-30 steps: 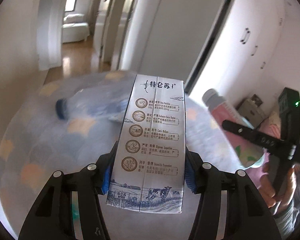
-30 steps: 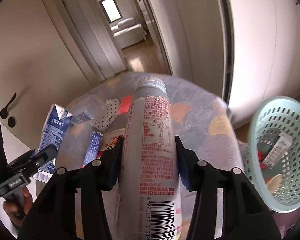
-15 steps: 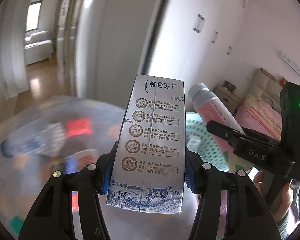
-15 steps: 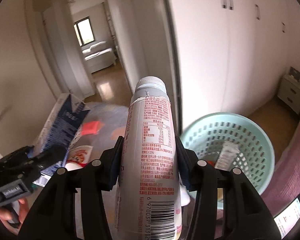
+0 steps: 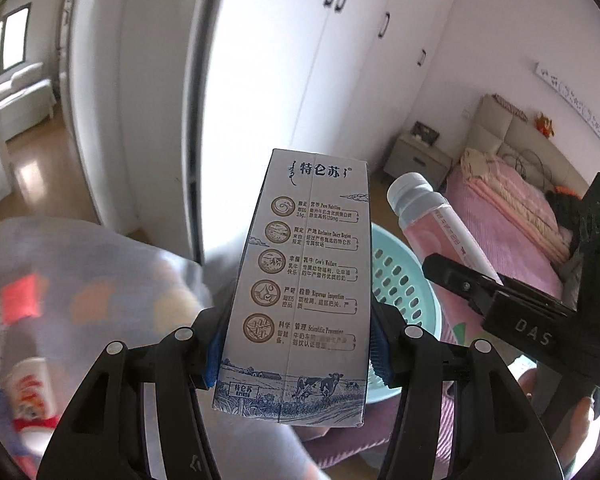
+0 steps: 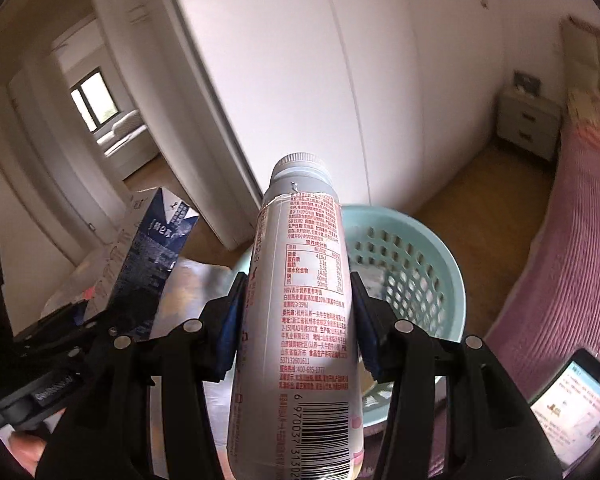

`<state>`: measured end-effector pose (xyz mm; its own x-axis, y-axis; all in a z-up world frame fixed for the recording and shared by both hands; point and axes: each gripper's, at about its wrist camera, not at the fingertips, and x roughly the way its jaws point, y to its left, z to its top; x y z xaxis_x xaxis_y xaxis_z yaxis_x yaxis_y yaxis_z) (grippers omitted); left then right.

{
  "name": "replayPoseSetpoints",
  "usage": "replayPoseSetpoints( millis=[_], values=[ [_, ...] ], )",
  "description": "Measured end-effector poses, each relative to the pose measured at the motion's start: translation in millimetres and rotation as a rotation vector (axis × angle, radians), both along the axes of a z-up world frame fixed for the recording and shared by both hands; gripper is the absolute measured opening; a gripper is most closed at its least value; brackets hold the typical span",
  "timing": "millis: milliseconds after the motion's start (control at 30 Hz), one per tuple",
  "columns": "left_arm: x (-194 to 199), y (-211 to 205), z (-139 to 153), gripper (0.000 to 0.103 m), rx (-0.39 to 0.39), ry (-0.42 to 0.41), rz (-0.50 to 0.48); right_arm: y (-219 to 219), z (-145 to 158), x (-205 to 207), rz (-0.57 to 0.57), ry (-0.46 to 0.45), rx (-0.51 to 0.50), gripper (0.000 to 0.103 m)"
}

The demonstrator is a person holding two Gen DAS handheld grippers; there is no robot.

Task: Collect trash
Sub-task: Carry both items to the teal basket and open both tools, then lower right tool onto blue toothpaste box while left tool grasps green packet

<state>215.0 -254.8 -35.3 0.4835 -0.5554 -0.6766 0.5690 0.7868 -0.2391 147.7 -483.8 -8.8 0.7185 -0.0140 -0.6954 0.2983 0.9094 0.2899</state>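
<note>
Both tongs loaded beside the round pale-green perforated plastic basket (image 6: 412,264)

Left tongs (image 5: 296,344) clamp a blue-and-white milk carton (image 5: 304,280); right tongs (image 6: 296,332) clamp a pink-labelled white plastic bottle (image 6: 300,312), both near the basket's rim.

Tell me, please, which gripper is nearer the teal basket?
Right. The right gripper, holding the bottle, hangs directly before the basket; the left gripper, holding the carton, sits further left.

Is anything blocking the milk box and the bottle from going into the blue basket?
Nothing visible is. The milk carton in the left hand-held gripper and the bottle in the right hand-held gripper are both near the open-topped basket.
</note>
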Motion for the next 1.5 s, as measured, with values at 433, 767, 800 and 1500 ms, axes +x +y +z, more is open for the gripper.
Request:
replayPoseSetpoints(
  millis=[433, 767, 800, 1500],
  values=[
    [29.6, -38.1, -36.0, 0.071, 0.003, 0.085, -0.012, -23.2, -37.2, 21.8, -0.074, 0.089, -0.001, 0.046],
    [12.8, -4.4, -21.9, 0.071, -0.025, 0.055, 0.012, -17.5, -49.9, 19.5, -0.084, 0.101, 0.035, 0.053],
    [11.3, -0.5, -19.8, 0.071, -0.03, 0.053, 0.017, -16.5, -48.9, 16.7, -0.084, 0.098, 0.037, 0.053],
    [-93.2, 179.0, 17.1, 0.071, -0.018, -0.093, 0.285, 115.6, 4.5, -10.7, 0.161, -0.041, -0.003, 0.053]
  ],
)
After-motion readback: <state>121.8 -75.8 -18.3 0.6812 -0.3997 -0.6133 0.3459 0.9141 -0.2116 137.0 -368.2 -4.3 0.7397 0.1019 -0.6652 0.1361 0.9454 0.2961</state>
